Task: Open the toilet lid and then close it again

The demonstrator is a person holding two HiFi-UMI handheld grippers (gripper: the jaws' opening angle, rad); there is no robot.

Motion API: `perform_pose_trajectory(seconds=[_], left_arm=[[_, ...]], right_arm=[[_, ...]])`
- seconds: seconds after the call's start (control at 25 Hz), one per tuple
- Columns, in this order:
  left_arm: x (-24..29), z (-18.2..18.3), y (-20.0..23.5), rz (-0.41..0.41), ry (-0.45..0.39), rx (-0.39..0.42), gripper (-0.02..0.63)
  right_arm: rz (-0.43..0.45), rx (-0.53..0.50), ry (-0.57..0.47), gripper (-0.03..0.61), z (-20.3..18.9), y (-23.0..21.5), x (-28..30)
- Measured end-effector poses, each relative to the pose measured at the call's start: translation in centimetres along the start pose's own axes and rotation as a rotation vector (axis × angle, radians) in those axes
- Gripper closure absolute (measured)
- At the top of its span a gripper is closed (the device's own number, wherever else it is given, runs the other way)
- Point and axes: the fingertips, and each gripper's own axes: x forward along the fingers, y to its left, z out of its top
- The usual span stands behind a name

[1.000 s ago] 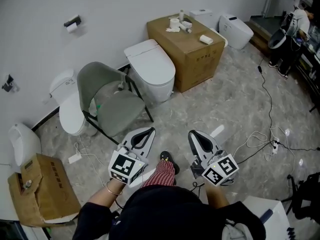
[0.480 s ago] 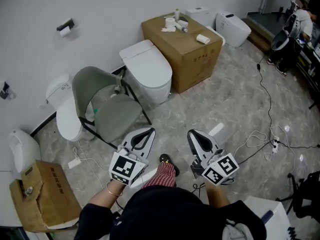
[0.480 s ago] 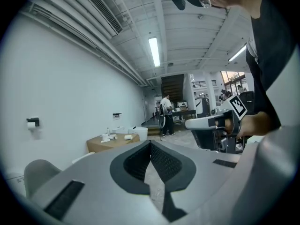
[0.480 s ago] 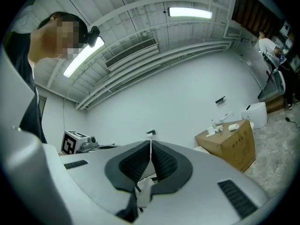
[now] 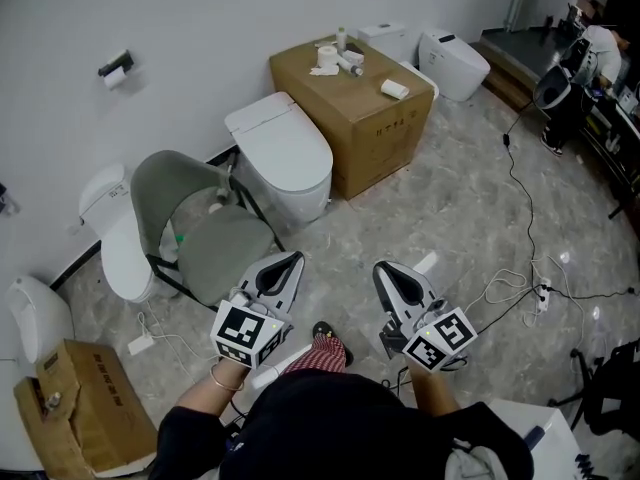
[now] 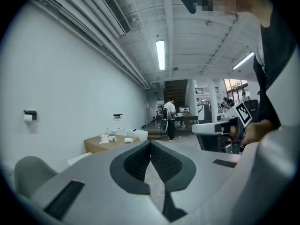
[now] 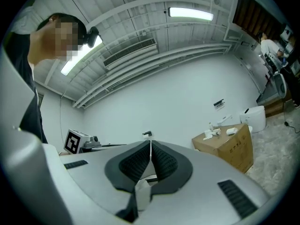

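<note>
A white toilet [image 5: 283, 158] with its lid down stands against the wall, between a grey chair [image 5: 195, 218] and a cardboard box [image 5: 352, 93]. My left gripper [image 5: 284, 262] is held low in front of me, well short of the toilet, its jaws shut with nothing between them. My right gripper [image 5: 386, 272] hangs beside it at the same height, also shut and empty. In the left gripper view the jaws [image 6: 150, 144] meet at the tips; the right gripper view shows the same [image 7: 150, 143]. Both point up and away from the toilet.
A second toilet [image 5: 113, 238] stands left of the chair, another white one [image 5: 455, 63] behind the box. A urinal [image 5: 35, 313] and a small box [image 5: 85, 408] sit at far left. Cables [image 5: 530, 268] trail over the marble floor. A person [image 5: 598, 48] stands far right.
The head view has shifted: the toilet, chair and box have slid left and down in the picture. Both grippers keep their place in front of me, still shut.
</note>
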Motion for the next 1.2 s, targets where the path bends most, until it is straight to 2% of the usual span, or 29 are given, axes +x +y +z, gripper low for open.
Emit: perform_pose_trajectory(seconds=[0.56,0.88,1.04,1.2], left_arm=[[4.4,0.7,4.3,-0.014,-0.022,0.019,0.609],[8.7,2.5,8.0,-0.072,-0.052,-0.028,0.609],[10.3,2.3,10.0,-0.082,-0.048,-0.066,0.609],[11.8,2.1,10.9,-0.103,-0.046,-0.054,0.609]], right_arm=[[0.023,-0.021,0.034,0.557,0.8,-3.3,5.3],[-0.014,-0.055,0.003,0.555,3.7,-5.9,9.4],[-0.025,-0.024,-0.026,0.555,4.7,-6.7,11.0],[-0.059,-0.027,-0.063,0.555,5.5,-7.5,12.1]])
